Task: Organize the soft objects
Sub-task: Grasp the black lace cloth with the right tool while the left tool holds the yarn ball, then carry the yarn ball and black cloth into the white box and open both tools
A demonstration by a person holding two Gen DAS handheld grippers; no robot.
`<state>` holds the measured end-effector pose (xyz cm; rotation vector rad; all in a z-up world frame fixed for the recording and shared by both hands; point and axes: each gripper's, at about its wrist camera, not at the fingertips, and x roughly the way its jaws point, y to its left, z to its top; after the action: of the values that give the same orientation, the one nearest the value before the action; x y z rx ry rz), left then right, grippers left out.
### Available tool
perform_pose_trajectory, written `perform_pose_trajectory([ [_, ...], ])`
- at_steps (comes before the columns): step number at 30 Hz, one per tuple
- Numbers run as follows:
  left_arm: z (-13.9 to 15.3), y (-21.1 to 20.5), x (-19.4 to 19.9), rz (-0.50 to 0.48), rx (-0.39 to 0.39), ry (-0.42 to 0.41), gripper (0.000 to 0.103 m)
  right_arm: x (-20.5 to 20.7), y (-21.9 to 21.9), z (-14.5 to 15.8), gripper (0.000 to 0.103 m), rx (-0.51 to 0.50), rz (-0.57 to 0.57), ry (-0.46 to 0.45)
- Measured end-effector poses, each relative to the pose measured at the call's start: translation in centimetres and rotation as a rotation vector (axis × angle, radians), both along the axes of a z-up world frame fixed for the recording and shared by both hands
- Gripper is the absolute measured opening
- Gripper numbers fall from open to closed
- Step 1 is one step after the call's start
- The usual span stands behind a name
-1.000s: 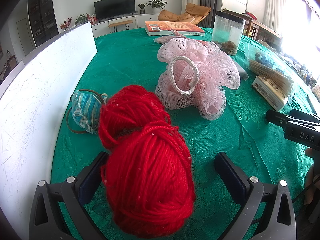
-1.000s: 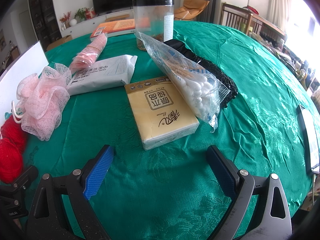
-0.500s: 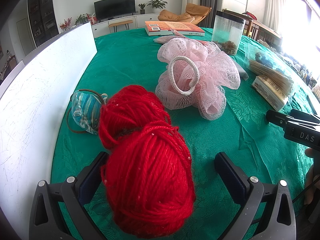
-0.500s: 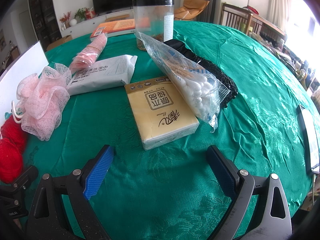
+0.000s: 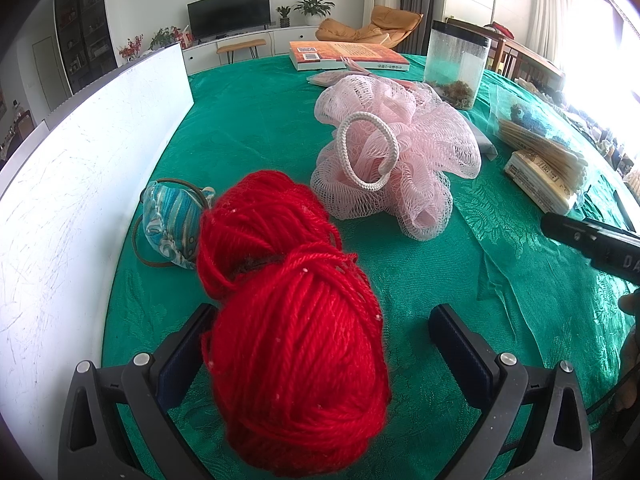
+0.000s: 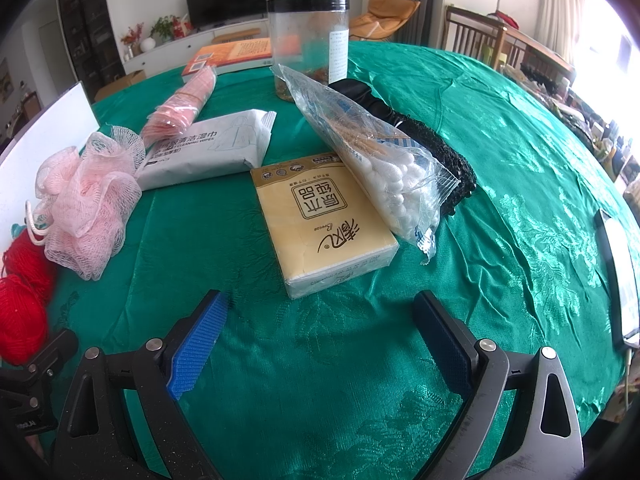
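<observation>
A red yarn skein (image 5: 288, 320) lies on the green tablecloth between the fingers of my left gripper (image 5: 324, 348), which is open; the left finger is close to the yarn, the right finger stands apart. Beyond it lie a pink mesh bath pouf (image 5: 396, 152) and a small blue patterned pouch (image 5: 172, 220). My right gripper (image 6: 320, 340) is open and empty above bare cloth. In the right wrist view a yellow tissue pack (image 6: 320, 224), a bag of cotton swabs (image 6: 384, 164), a white wipes pack (image 6: 208, 148), the pouf (image 6: 84, 200) and the yarn (image 6: 20, 304) show.
A white board (image 5: 80, 184) stands along the left. A clear jar with a black lid (image 6: 308, 40), an orange book (image 5: 348, 54), a pink rolled item (image 6: 184, 100) and black fabric (image 6: 432, 140) lie farther back. A tablet (image 6: 618, 276) lies at the right table edge.
</observation>
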<state>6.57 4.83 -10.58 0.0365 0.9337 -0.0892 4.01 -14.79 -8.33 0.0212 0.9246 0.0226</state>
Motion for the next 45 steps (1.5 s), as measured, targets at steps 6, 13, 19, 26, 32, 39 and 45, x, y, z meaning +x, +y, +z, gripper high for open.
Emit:
perform_pose_trajectory([
  [6, 1.3, 1.1, -0.4, -0.056, -0.009, 0.035, 0.103, -1.4, -6.6, 5.4, 0.094, 0.305, -0.042, -0.195],
  [13, 3.7, 1.8, 0.2, -0.059, -0.062, 0.024, 0.098, 8.3, -10.2, 6.2, 0.092, 0.104, 0.075, -0.009],
  [19, 1.9, 1.5, 1.5, -0.059, -0.058, 0.119, 0.073, 12.5, -9.0, 2.8, 0.087, 0.123, 0.203, 0.186],
  [26, 2.7, 3.0, 1.2, -0.01, -0.106, 0.106, 0.045, 15.4, -11.2, 6.0, 0.028, 0.193, 0.104, 0.156],
  [32, 6.0, 4.6, 1.5, 0.03, -0.175, 0.033, 0.045, 19.0, -14.1, 12.7, 0.028, 0.177, -0.042, -0.045],
  [39, 11.9, 7.6, 0.9, 0.06, -0.247, -0.081, 0.045, 23.2, -10.4, 17.6, 0.028, 0.154, 0.033, -0.134],
  [45, 16.3, 14.9, -2.1, 0.182, -0.189, -0.17, 0.045, 16.2, 3.4, 20.3, 0.028, 0.31, 0.356, -0.089],
])
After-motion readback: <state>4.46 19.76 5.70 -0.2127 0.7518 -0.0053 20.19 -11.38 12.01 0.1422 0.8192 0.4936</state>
